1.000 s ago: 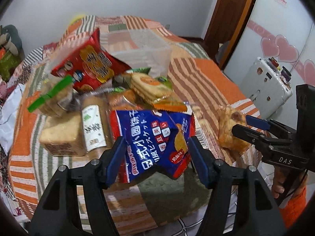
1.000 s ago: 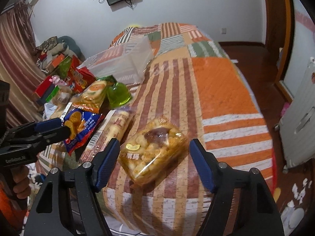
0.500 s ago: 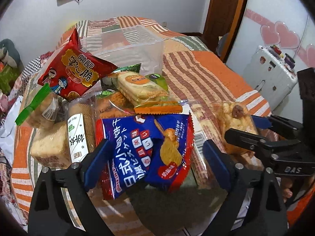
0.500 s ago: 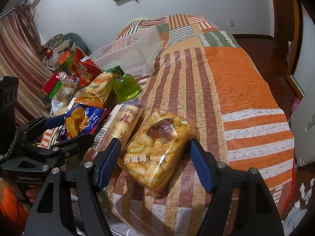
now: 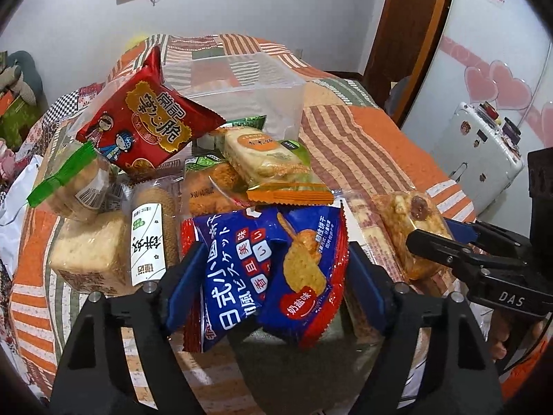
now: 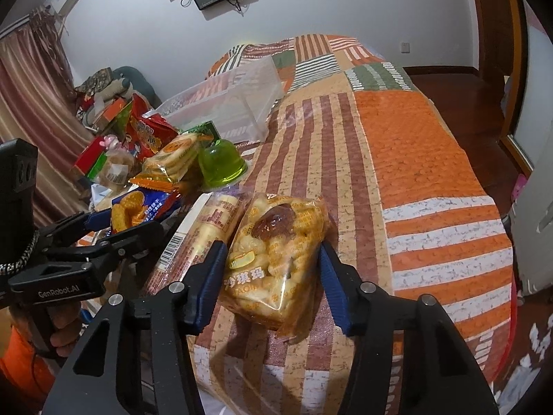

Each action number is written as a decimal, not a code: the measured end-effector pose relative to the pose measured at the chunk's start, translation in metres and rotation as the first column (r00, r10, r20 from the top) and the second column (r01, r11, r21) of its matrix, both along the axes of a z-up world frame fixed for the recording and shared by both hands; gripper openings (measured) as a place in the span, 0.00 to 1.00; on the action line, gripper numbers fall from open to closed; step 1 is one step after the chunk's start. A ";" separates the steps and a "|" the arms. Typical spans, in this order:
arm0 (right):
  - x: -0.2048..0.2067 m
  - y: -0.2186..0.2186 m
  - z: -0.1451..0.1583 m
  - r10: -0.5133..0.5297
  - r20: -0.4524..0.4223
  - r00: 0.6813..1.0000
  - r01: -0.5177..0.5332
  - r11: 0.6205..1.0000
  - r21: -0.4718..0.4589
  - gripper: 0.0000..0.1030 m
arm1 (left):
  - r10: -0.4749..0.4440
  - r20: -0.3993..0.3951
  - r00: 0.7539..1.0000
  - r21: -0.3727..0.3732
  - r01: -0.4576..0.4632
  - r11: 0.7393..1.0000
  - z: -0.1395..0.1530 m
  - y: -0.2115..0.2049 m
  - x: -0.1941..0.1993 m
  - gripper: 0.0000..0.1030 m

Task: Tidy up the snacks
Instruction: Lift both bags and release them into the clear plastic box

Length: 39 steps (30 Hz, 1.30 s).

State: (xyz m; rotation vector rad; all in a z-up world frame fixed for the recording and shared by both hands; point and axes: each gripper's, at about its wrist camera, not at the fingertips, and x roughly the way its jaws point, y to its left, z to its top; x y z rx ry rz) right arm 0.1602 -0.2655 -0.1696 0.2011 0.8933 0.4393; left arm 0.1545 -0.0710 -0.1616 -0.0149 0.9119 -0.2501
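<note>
Jaws of both grippers have just closed inward, right gripper (image 6: 271,276) pinching the yellow pastry pack (image 6: 276,259) and left gripper (image 5: 273,276) squeezing the blue cracker bag (image 5: 269,269), both short of the clear bin (image 5: 238,97), so 2 lifts look imminent.

The snack pile on a patchwork bedspread (image 5: 373,138) is seen from two fisheye cameras, each mounted behind a hand-held gripper and angled steeply down along its fingers at close range. The left view faces the pile head-on; the right view is set further right, towards the open bed. The clear plastic bin (image 5: 242,83) (image 6: 224,103) is shared, and each gripper is caught in the other's view.
</note>
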 end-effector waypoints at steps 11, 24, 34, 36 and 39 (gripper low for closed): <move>-0.001 0.003 0.013 0.003 0.027 1.000 -0.003 1.000 0.011 0.47 | 0.026 0.032 0.999 -0.088 -0.023 0.996 0.027 0.029 -0.015 0.64; 0.011 0.025 0.053 0.030 0.149 0.988 -0.035 0.999 0.031 0.46 | 0.102 0.189 0.977 -0.071 -0.090 0.993 0.078 0.058 -0.032 0.63; 0.030 0.052 0.083 0.043 0.248 0.968 -0.052 0.998 0.031 0.46 | 0.180 0.276 0.944 -0.081 -0.164 0.983 0.105 0.100 -0.014 0.63; 0.033 0.056 0.086 0.041 0.265 0.963 -0.050 0.998 0.027 0.46 | 0.196 0.294 0.935 -0.072 -0.183 0.981 0.108 0.109 -0.010 0.63; 0.040 0.063 0.090 0.042 0.284 0.958 -0.052 0.998 0.026 0.46 | 0.212 0.308 0.927 -0.071 -0.200 0.977 0.114 0.121 -0.001 0.63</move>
